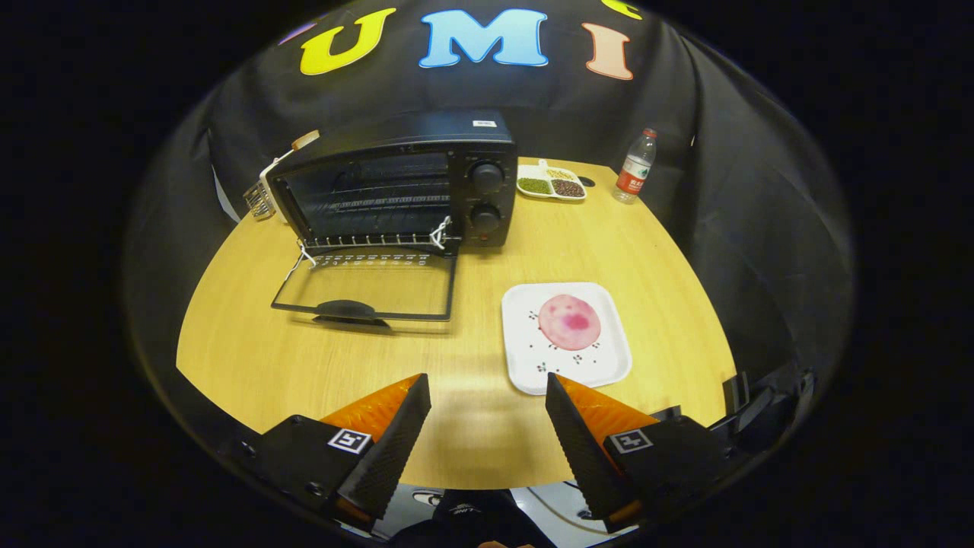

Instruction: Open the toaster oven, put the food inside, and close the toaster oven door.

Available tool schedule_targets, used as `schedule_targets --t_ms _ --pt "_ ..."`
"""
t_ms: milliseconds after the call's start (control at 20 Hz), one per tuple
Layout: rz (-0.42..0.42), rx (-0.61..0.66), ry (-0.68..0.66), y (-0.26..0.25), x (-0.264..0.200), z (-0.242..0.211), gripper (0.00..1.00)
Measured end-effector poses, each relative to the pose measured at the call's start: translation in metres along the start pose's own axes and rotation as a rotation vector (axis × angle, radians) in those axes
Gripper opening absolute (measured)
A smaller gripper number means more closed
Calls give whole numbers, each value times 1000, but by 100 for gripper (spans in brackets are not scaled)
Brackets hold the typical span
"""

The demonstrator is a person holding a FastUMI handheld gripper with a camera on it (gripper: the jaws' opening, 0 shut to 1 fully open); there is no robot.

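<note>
A black toaster oven [403, 179] stands at the back left of the wooden table [251, 342]. Its glass door [369, 285] hangs fully down and lies flat on the table, handle toward me, and a wire rack shows inside. A white square plate [601, 358] with a round pink piece of food [569, 321] on it sits to the right of the door, just beyond my right fingertip. My gripper [487, 384] is open above the table's near edge, with nothing between its fingers.
A divided white dish of beans [552, 183] and a plastic water bottle [635, 166] stand at the far right, behind the oven's knob side. A small metal rack [260, 199] sits at the oven's left. Bare tabletop lies between my fingers and the door.
</note>
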State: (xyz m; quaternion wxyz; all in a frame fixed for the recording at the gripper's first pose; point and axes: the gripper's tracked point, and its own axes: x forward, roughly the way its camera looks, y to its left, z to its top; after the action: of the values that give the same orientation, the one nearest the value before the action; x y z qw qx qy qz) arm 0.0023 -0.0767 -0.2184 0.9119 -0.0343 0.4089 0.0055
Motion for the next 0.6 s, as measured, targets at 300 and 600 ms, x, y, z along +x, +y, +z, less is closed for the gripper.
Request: schedule_targets --t_ms 300,600 --pt "28 25 51 -48 24 18 97" --pt "85 23 107 -98 65 43 97"
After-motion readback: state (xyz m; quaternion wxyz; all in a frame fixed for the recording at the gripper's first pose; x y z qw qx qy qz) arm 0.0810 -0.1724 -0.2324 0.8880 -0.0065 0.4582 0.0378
